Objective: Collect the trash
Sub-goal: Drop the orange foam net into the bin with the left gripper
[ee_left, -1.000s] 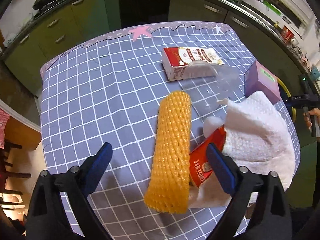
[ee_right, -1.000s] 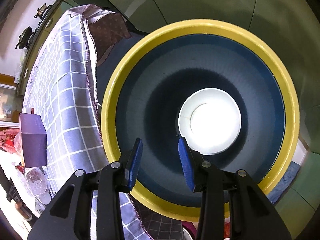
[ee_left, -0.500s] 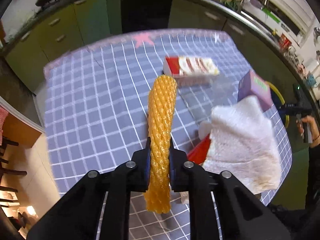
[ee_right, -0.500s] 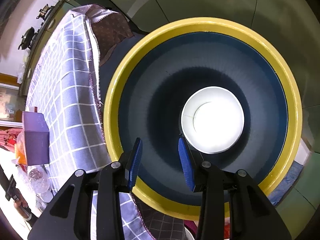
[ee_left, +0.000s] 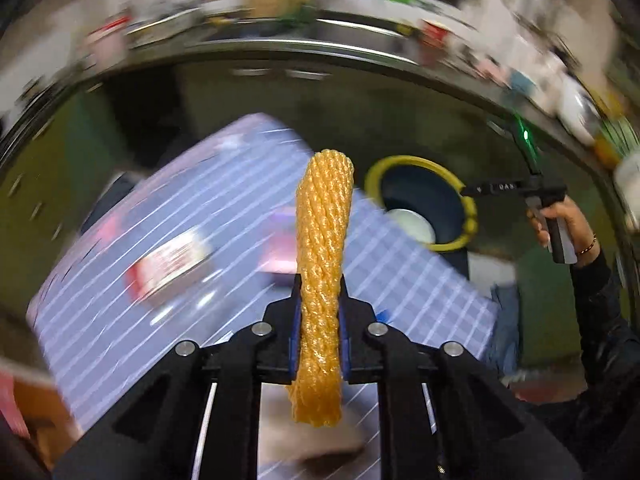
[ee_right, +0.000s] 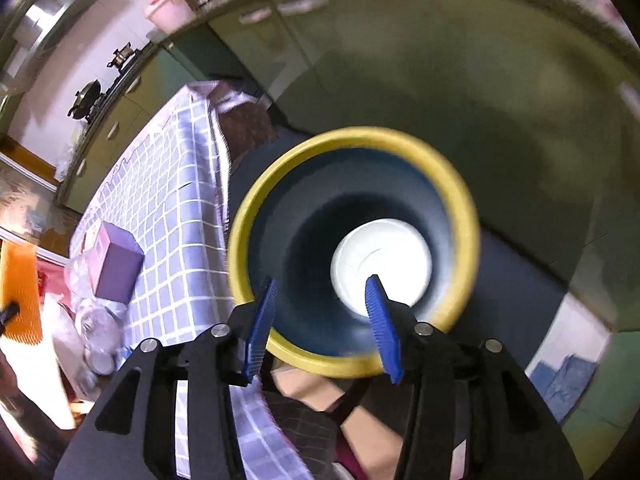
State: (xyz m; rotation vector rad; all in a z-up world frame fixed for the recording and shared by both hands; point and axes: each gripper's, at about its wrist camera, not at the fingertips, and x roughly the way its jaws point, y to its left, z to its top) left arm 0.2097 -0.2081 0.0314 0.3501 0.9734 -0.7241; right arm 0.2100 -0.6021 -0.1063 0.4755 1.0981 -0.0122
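while the left gripper [ee_left: 319, 320] pinches it at centre frame, the orange foam net [ee_left: 322, 272] stands upright, ribbed and tubular, above the blurred checked tablecloth [ee_left: 132, 320]. the right gripper [ee_right: 320, 320], lower centre, points downward, jaws opening and empty, over the yellow-rimmed bin [ee_right: 466, 216] holding a white paper bowl [ee_right: 384, 256].

Green kitchen cabinets [ee_right: 280, 44], checked-cloth table [ee_right: 168, 208], wok [ee_right: 86, 94] on stove.
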